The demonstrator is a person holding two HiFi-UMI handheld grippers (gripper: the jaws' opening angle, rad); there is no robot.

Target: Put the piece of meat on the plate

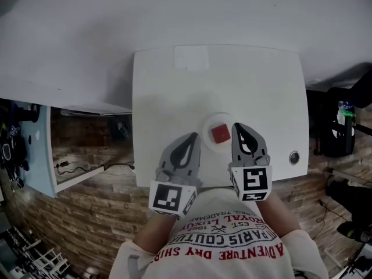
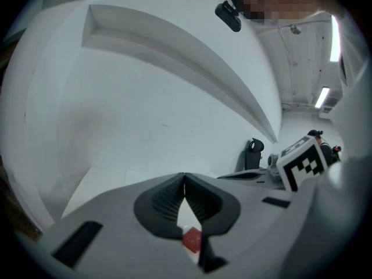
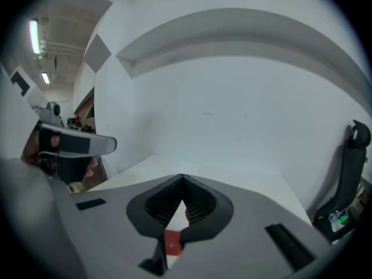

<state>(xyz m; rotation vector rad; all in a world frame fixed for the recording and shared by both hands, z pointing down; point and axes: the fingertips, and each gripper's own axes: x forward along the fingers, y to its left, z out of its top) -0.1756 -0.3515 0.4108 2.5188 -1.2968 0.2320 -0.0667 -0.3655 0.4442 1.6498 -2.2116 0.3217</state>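
1. Piece of meat [image 1: 220,134]: red, squarish block. Lies flat near middle of plate [image 1: 204,125].
2. Plate: small, round, white. Sits on counter [image 1: 174,92], toward its near edge.
3. Left gripper [image 1: 193,139]: grey body, black ribbed pads, marker cube [image 1: 172,198] at its rear.
   - Jaws closed tip to tip with nothing clamped.
   - Held just left of piece of meat in head view, tip at plate's left rim.
   - In left gripper view, red block glimpsed below through gap behind joined tips, not pressed by pads.
4. Right gripper [image 1: 239,131]: same build, second marker cube [image 1: 251,182] at its rear.
   - Jaws likewise brought together on nothing, tips meeting.
   - Held just right of piece of meat in head view.
   - In right gripper view, same glimpse of red under closed jaws.
5. Counter: white, rectangular, far edge against white wall [image 1: 116,28].
   - Pale rectangular patch [image 1: 192,57] near far edge.
   - Small round fitting [image 1: 294,157] near right edge.
6. Shirt [image 1: 232,246]: white with red lettering, at bottom of head view.
7. Floor [image 1: 87,220]: wood planks, visible left and right of counter.
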